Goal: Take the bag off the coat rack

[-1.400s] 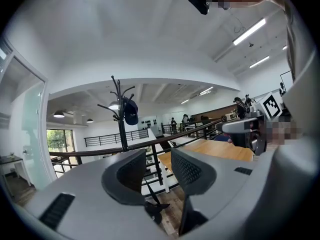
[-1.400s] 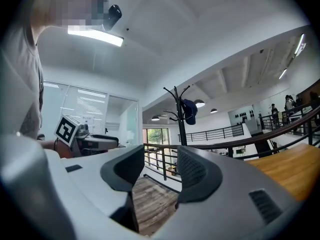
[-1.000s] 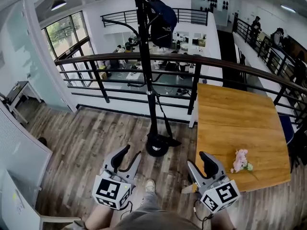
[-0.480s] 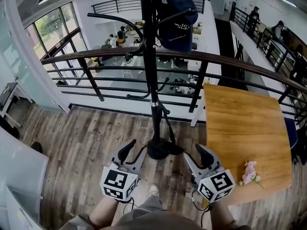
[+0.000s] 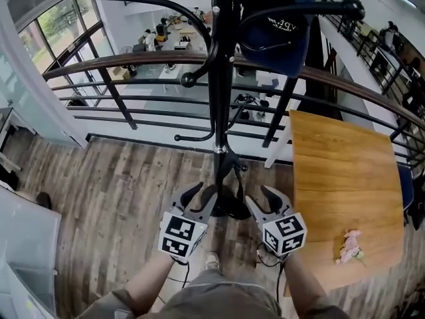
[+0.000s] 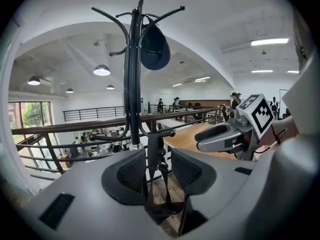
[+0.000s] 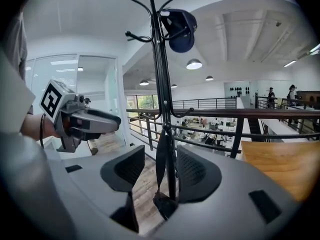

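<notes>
A dark navy bag [image 5: 275, 25] hangs from an upper hook of the black coat rack [image 5: 222, 78]; it also shows high up in the left gripper view [image 6: 154, 46] and the right gripper view [image 7: 180, 29]. A black strap [image 5: 229, 168] dangles down the pole toward the round base [image 5: 229, 206]. My left gripper [image 5: 201, 195] is open just left of the base, holding nothing. My right gripper [image 5: 263, 198] is open just right of it, also empty. Both sit well below the bag. Between each gripper's jaws the pole and strap [image 6: 150, 169] [image 7: 161, 154] show beyond the fingers, untouched.
A wooden table [image 5: 345, 178] stands to the right with a small pink flower bunch [image 5: 350, 244] on it. A dark railing [image 5: 133, 62] runs behind the rack above a lower floor. A glass partition [image 5: 26, 105] lies to the left. A shoe [image 5: 211, 261] shows below.
I have come closer to the rack, so the bag now hangs nearly overhead. Both grippers moved forward and inward to flank the rack's base. Their jaws stayed open.
</notes>
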Demonstrator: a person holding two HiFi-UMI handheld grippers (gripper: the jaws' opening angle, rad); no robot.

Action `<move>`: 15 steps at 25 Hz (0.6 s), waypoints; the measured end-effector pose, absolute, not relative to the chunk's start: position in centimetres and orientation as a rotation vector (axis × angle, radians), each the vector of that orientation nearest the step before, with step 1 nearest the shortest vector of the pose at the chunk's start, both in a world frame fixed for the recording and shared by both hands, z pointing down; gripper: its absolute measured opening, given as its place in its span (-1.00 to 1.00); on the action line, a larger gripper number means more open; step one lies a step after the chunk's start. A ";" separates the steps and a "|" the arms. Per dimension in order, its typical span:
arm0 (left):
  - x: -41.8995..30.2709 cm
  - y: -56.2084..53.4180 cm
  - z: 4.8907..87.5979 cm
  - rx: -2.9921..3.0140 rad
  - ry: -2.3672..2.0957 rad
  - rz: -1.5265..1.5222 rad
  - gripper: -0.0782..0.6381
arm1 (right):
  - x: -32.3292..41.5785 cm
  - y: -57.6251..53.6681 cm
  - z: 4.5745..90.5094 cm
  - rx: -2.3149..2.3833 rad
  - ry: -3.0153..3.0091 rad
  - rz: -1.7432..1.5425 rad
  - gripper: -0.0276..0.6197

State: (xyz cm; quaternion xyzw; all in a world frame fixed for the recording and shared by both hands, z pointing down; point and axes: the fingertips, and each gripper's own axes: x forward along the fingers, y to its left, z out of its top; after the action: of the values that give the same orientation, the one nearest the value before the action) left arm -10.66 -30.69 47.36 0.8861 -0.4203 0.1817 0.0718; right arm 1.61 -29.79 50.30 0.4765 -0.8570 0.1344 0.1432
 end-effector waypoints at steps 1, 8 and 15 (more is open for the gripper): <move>-10.4 -31.2 48.0 2.661 -1.257 0.560 -0.30 | 1.4 -30.4 51.2 1.355 -2.463 0.396 -0.29; -8.6 -34.6 53.1 2.593 -1.248 0.615 -0.30 | 1.1 -34.4 56.9 1.242 -2.451 0.422 -0.29; -7.0 -37.1 58.1 2.553 -1.234 0.675 -0.30 | 0.1 -37.5 62.0 1.179 -2.470 0.454 -0.29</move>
State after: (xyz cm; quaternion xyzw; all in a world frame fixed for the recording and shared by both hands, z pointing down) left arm -7.01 -37.08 58.10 0.8703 -0.4207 0.2300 0.1130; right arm 0.13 -37.46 62.01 0.4177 -0.8754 0.1607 0.1825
